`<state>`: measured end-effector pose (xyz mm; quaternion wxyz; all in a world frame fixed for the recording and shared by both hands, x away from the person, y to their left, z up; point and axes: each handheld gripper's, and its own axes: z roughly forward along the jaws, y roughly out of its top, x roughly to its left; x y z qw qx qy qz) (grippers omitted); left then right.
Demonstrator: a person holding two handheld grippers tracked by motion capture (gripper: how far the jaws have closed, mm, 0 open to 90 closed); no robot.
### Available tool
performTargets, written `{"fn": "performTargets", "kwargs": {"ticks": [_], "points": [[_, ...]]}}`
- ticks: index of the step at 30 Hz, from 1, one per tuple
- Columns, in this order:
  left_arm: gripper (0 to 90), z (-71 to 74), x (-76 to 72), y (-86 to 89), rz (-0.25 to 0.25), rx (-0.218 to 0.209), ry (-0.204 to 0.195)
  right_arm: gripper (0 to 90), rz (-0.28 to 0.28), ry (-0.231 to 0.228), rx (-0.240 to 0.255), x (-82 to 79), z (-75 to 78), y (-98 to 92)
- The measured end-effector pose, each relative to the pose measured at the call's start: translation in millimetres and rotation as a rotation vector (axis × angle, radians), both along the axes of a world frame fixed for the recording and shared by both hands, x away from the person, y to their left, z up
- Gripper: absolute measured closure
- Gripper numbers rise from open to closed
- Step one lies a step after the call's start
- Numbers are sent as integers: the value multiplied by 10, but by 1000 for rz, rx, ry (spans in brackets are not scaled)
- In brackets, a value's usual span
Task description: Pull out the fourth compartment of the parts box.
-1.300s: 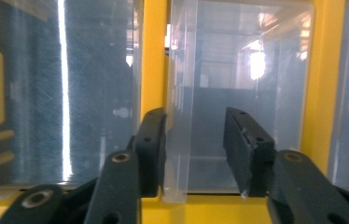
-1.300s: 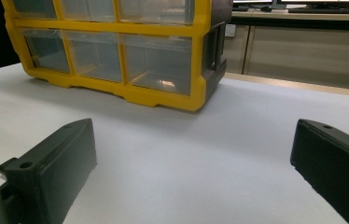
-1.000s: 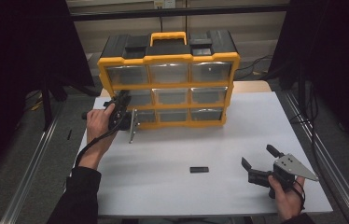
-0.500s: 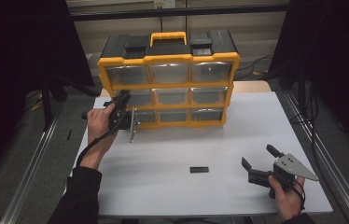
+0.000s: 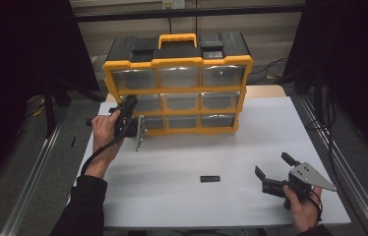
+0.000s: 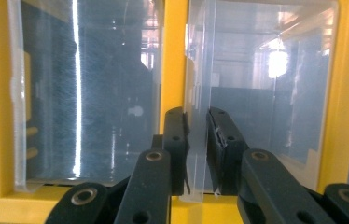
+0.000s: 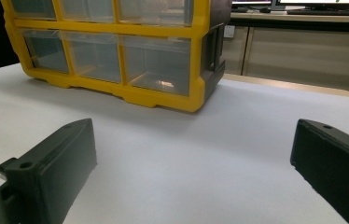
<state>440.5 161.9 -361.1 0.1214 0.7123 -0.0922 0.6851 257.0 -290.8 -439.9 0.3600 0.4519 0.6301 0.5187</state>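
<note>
A yellow and black drawer organizer with clear drawers stands at the back of the white table. My left gripper, rolled on its side, is at the organizer's left column. In the left gripper view its jaws have just been closing and are shut on the thin clear handle of a drawer, beside a yellow divider. My right gripper rests open near the table's front right, nothing between its jaws, facing the organizer.
A small black block lies on the table in front of the organizer, left of the right gripper. Metal rails run along both sides of the table. Dark curtains hang at left and right.
</note>
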Motion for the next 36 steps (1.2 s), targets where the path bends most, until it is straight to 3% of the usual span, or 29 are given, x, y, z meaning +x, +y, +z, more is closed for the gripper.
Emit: {"fn": "performTargets", "kwargs": {"ticks": [6,22,36], "points": [[792,6,-17,3,2,13,-4,0,0,2,1,-5,2,1],[789,-5,-79,44,-27,-3,-13,0,0,-2,5,-6,6,1],[791,-5,-131,41,-17,-2,-14,0,2,-5,6,-6,7,-1]]}}
